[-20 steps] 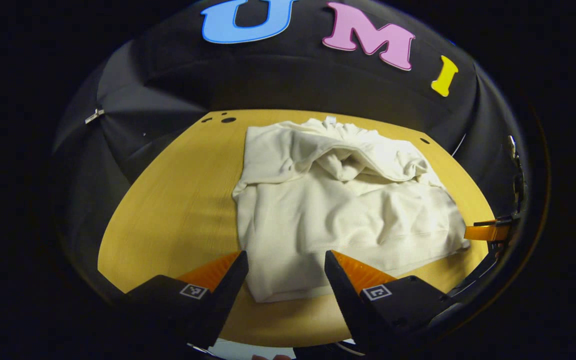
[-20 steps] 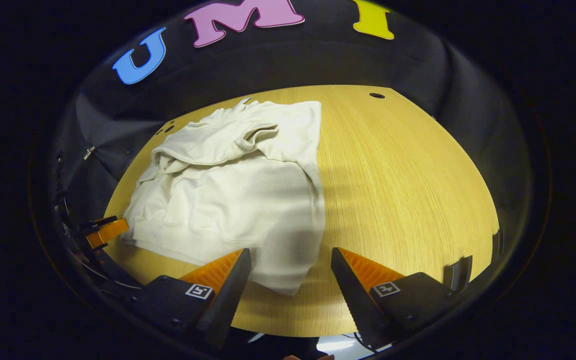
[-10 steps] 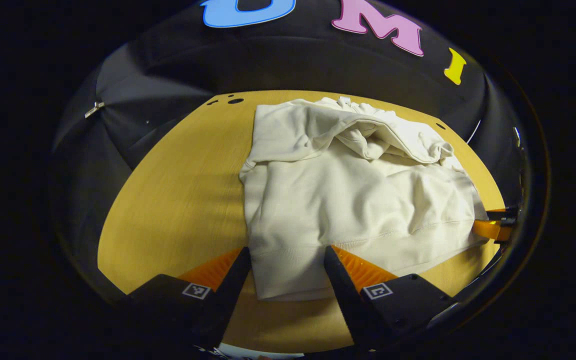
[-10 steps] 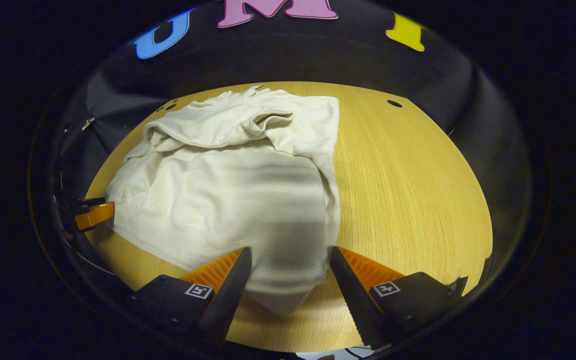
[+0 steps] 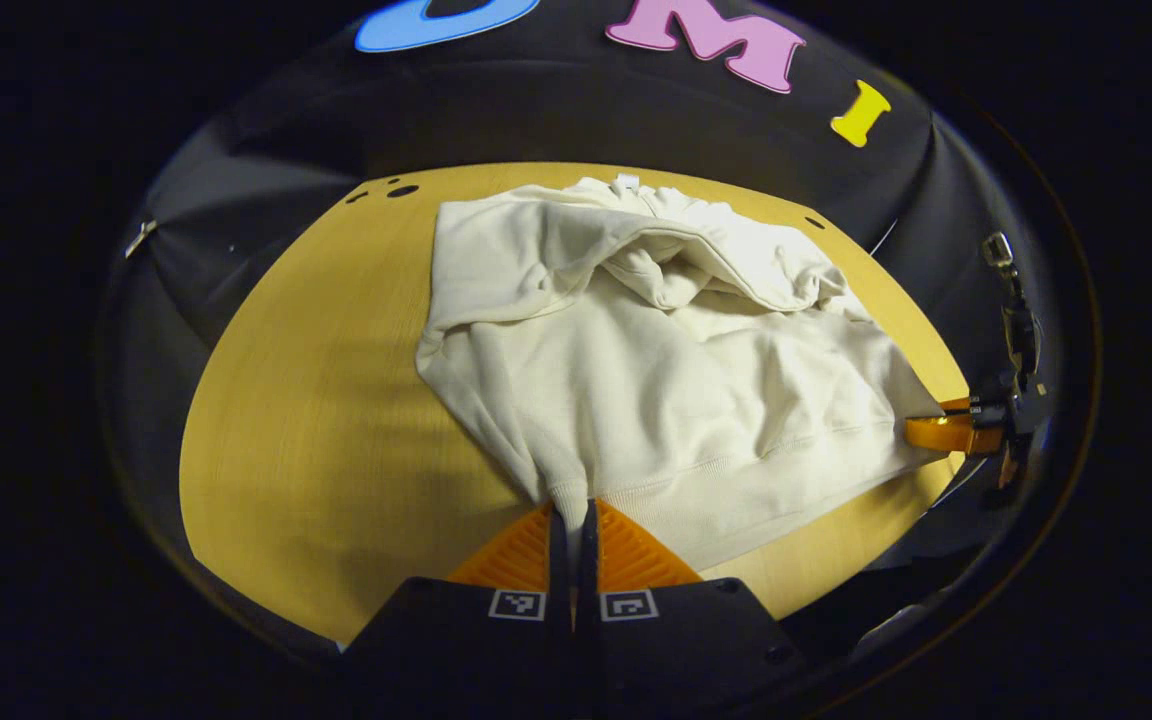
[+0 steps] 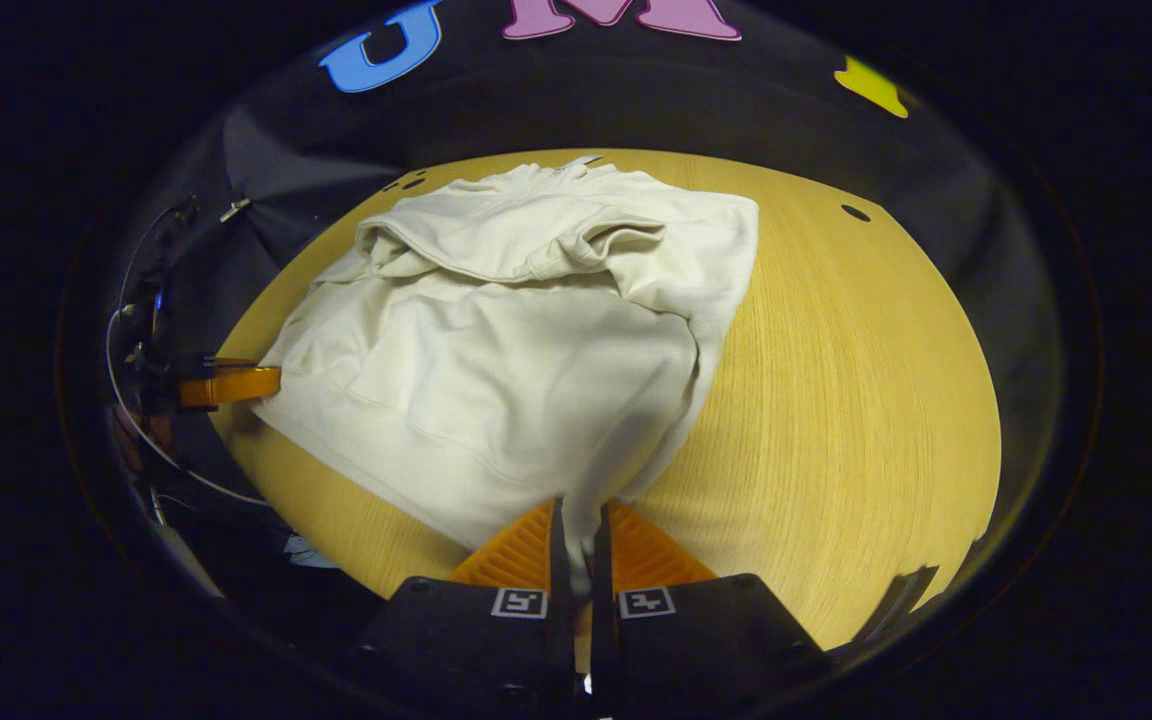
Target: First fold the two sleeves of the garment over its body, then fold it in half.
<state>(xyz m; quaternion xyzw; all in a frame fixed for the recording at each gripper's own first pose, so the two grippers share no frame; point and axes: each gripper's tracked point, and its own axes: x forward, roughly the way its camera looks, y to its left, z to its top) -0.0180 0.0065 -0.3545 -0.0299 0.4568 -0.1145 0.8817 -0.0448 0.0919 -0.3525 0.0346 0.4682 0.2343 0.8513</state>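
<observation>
The wooden table (image 5: 316, 400) spreads out ahead of both pairs of fingers, its pale grain running away from them, with small round holes near its far edge. In the right gripper view the table (image 6: 836, 400) lies bare to the right of the fingers.

On it lies the cream sweatshirt (image 5: 676, 380), the largest thing ahead of the fingers. Its 2 sleeves are folded over the body and sit bunched in a rumpled ridge across the far part of the garment, beyond the fingers. The ribbed hem is the nearest edge, and it runs from one pair of fingers to the other. In the right gripper view the sweatshirt (image 6: 526, 330) lies ahead and to the left of the fingers, with the sleeve ridge at the far end.

The left gripper (image 5: 573, 520) has its fingers pressed nearly together on 1 corner of the hem, and the cloth draws up into a narrow pinched peak between them. The right gripper (image 6: 576, 520) is likewise closed on the other hem corner, with a strip of cloth caught between its 2 fingers and pulled taut toward them.

In the left gripper view the right gripper (image 5: 946, 432) shows far off to the right, at the hem's other corner. In the right gripper view the left gripper (image 6: 231, 385) shows off to the left, touching the sweatshirt's edge.
</observation>
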